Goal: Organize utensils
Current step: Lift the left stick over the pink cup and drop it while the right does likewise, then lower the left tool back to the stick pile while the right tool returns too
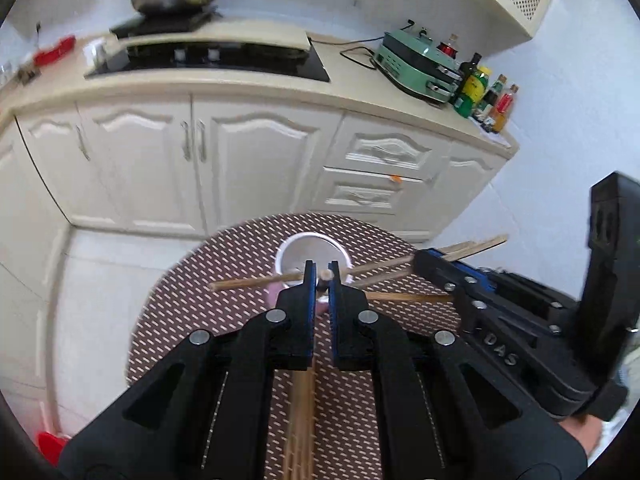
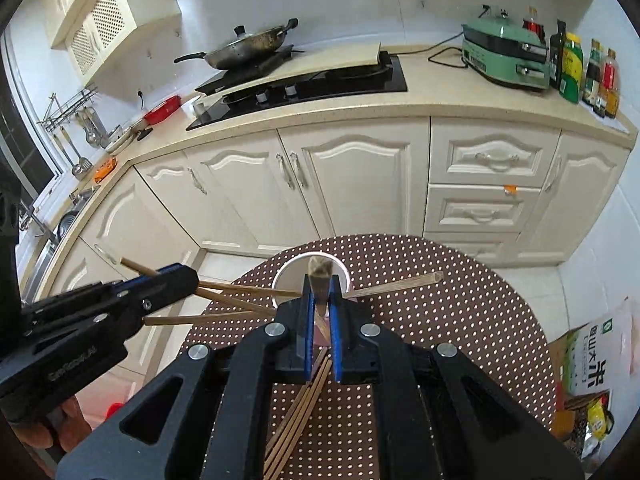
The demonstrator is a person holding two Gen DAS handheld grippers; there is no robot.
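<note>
A white cup (image 1: 310, 250) (image 2: 290, 276) stands on a round table with a brown dotted cover (image 1: 192, 312) (image 2: 460, 304). My left gripper (image 1: 322, 276) hangs just above the cup. It is shut on a bundle of wooden chopsticks (image 1: 302, 420) that runs back between its fingers. My right gripper (image 2: 322, 284) is over the same cup, shut on its own chopstick bundle (image 2: 304, 412). Each gripper shows in the other's view: the right gripper (image 1: 424, 260) enters from the right, the left gripper (image 2: 188, 276) from the left. The two bundles cross above the cup.
Cream kitchen cabinets (image 2: 352, 184) and a counter stand behind the table, with a hob (image 2: 320, 84), a wok (image 2: 248, 46), a green appliance (image 2: 504, 56) and several bottles (image 2: 572, 68). A rice bag (image 2: 596, 356) sits on the floor at the right. A sink (image 2: 60, 224) lies at the left.
</note>
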